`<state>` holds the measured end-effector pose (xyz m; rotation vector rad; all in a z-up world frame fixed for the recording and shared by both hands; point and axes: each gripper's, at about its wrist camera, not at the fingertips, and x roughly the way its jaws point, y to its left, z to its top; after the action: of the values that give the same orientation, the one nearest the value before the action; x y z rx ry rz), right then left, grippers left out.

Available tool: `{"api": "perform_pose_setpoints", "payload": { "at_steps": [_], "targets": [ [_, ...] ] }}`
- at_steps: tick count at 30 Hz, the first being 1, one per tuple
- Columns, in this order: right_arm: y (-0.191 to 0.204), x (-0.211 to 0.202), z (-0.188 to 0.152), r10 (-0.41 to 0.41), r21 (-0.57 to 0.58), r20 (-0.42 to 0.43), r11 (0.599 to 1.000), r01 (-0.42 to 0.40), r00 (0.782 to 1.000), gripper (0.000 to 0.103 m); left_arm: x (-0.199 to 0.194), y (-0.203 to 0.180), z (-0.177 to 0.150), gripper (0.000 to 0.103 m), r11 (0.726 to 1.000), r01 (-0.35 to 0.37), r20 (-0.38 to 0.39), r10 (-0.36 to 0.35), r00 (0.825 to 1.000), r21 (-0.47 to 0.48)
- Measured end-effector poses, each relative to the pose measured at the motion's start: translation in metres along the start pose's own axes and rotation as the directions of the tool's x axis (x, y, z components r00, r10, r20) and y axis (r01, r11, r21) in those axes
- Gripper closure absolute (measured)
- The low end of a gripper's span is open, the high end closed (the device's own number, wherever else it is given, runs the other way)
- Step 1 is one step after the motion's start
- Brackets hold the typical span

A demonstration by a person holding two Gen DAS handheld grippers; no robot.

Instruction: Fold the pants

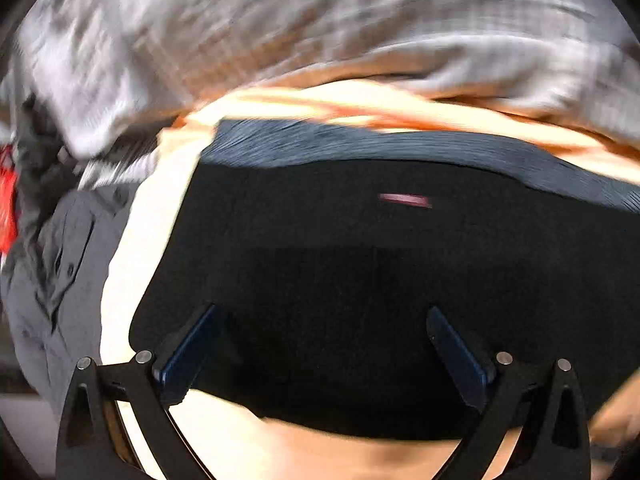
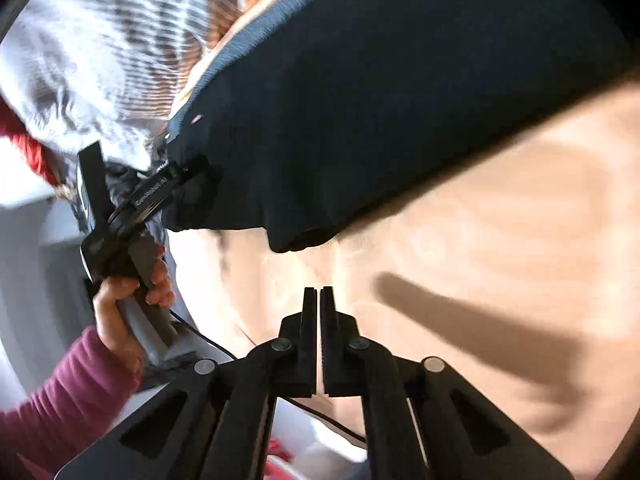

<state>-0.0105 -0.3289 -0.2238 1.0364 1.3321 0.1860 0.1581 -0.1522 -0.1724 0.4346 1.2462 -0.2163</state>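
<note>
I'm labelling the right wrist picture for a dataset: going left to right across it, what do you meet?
Magenta sleeve → the person's left hand holding the left gripper → shut right gripper below the dark pants → a shadow on the tan table.

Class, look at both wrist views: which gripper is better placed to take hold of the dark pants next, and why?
Probably the left gripper: its jaws stand wide open directly over the dark pants. The right gripper is shut, empty, over bare table short of the fabric edge.
</note>
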Motion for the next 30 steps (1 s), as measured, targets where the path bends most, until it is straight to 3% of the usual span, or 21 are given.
{"api": "perform_pose_setpoints", "payload": {
  "at_steps": [3,6,9,11,12,14,17,19,21,23,30],
  "targets": [
    [0.007,-0.033,0.014,-0.103,-0.057,0.072,0.993,0.107,0.992,0.099,-0.024,-0.034,-0.012,0.000,0.993,0.102,0.013,-0.103,0.995,0.053],
    [0.008,-0.065,0.038,-0.171,-0.075,0.175,0.980,0.186,0.970,0.096,-0.030,-0.076,-0.023,0.000,0.981,0.153,0.002,-0.155,0.988,0.116],
    [-0.001,-0.080,0.058,-0.219,-0.047,0.228,0.971,0.235,0.949,0.085,-0.015,-0.108,-0.034,0.000,0.976,0.140,-0.038,-0.136,0.990,0.165],
    [-0.020,-0.079,0.067,-0.284,-0.016,0.235,0.955,0.296,0.930,0.084,0.000,-0.118,-0.045,0.000,0.972,0.089,-0.054,-0.079,0.995,0.215],
    [-0.032,-0.077,0.069,-0.287,0.004,0.217,0.956,0.293,0.933,0.089,0.003,-0.116,-0.052,0.000,0.970,0.082,-0.036,-0.076,0.996,0.230],
    [-0.047,-0.086,0.070,-0.202,0.057,0.224,0.979,0.194,0.953,0.090,0.000,-0.111,-0.056,0.000,0.968,0.073,-0.013,-0.072,0.997,0.239],
    [-0.046,-0.104,0.060,-0.217,0.062,0.244,0.976,0.208,0.945,0.085,-0.005,-0.102,-0.051,0.000,0.977,0.069,-0.059,-0.058,0.997,0.200],
    [-0.046,-0.112,0.050,-0.211,0.055,0.239,0.977,0.204,0.948,0.079,-0.012,-0.098,-0.046,0.000,0.984,0.067,-0.090,-0.053,0.995,0.164],
    [-0.047,-0.123,0.037,-0.238,0.058,0.232,0.971,0.231,0.943,0.057,-0.025,-0.101,-0.042,0.000,0.986,0.078,-0.087,-0.065,0.994,0.145],
    [-0.048,-0.132,0.028,-0.253,0.069,0.235,0.967,0.244,0.938,0.048,-0.039,-0.112,-0.040,0.000,0.984,0.096,-0.079,-0.085,0.993,0.153],
    [-0.098,-0.184,0.006,-0.281,0.201,0.258,0.952,0.233,0.925,0.044,-0.070,-0.190,-0.034,0.000,0.957,0.167,-0.076,-0.153,0.985,0.236]
  ]
}}
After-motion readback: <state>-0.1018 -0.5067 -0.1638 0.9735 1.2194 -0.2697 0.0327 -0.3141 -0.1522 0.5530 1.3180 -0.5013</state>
